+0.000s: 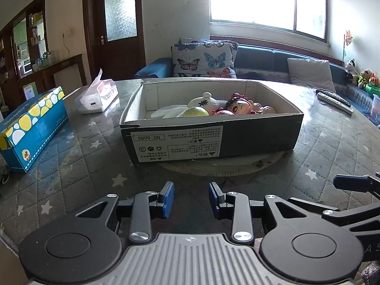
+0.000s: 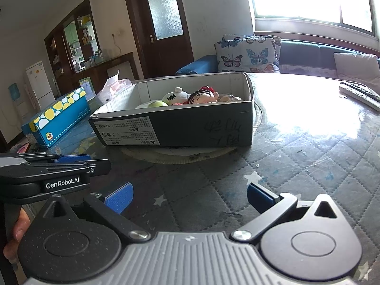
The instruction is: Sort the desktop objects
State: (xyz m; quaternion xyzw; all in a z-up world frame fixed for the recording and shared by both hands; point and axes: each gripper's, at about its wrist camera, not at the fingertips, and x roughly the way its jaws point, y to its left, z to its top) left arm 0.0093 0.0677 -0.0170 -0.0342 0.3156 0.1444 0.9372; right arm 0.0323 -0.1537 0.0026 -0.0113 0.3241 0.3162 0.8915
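We see a sofa (image 1: 261,59) at twelve o'clock, a butterfly cushion (image 1: 201,59) on it, and a door (image 1: 116,21) at eleven.

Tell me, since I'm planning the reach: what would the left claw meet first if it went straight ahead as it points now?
Probably the near labelled wall of the cardboard box, which sits straight ahead of the open, empty left claw. Only bare quilted table cover shows between them. Depth is unclear in the fisheye view.

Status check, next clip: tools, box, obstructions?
Left tool and right tool open, empty. Toys in cardboard box. Nothing between tools and box.
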